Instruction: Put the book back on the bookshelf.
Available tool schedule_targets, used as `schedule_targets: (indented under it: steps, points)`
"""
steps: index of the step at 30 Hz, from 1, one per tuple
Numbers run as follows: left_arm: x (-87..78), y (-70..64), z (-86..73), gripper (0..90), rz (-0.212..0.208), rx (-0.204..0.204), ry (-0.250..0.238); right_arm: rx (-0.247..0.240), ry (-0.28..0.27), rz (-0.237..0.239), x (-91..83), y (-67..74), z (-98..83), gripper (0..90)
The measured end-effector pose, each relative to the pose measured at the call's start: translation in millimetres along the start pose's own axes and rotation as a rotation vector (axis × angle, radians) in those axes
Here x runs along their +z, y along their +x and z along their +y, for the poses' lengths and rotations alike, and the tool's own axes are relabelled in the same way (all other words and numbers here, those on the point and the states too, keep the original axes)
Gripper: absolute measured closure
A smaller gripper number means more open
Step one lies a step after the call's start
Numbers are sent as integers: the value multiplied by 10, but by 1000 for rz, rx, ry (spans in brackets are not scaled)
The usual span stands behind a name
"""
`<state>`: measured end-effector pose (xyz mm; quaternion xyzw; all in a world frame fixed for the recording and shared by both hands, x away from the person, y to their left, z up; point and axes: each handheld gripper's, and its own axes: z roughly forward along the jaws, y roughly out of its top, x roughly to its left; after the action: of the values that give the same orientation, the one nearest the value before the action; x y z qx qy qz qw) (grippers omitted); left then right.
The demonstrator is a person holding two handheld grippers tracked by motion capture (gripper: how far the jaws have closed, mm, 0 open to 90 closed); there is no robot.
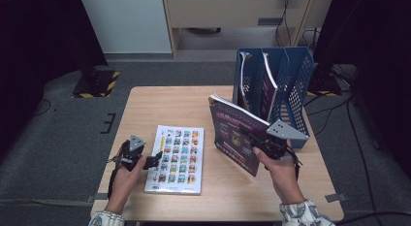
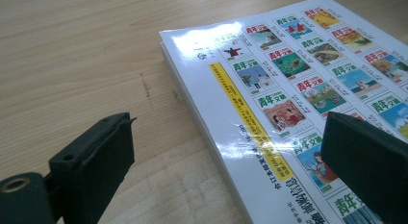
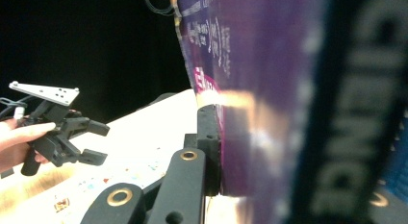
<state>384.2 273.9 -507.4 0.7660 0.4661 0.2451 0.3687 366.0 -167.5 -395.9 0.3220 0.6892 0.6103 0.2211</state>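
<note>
Right gripper [image 1: 256,143] jaws clenched on purple glossy magazine [image 1: 237,134], held upright for slotting into blue mesh file rack [image 1: 295,90]. Left gripper [image 1: 154,160] jaws released, straddling edge of white picture-grid magazine [image 1: 177,158] flat on wooden bench [image 1: 145,104].

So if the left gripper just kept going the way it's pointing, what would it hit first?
Probably the white magazine lying flat on the table: the open left gripper points low at its near edge, though its height above the tabletop is hard to judge.
</note>
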Motion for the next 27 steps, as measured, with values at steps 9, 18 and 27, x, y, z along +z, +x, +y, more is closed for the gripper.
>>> schedule_targets:
  steps: [9, 18, 27]
  points:
    - [-24, -10, -1, 44, 5, 2, -3, 7, -6, -35, -284, -81, -69, 839]
    - [-19, 3, -1, 44, 5, -1, -4, 18, -3, -56, -397, -164, -136, 839]
    - [-25, -1, 0, 44, 5, 1, -4, 25, -20, -68, -477, -201, -85, 840]
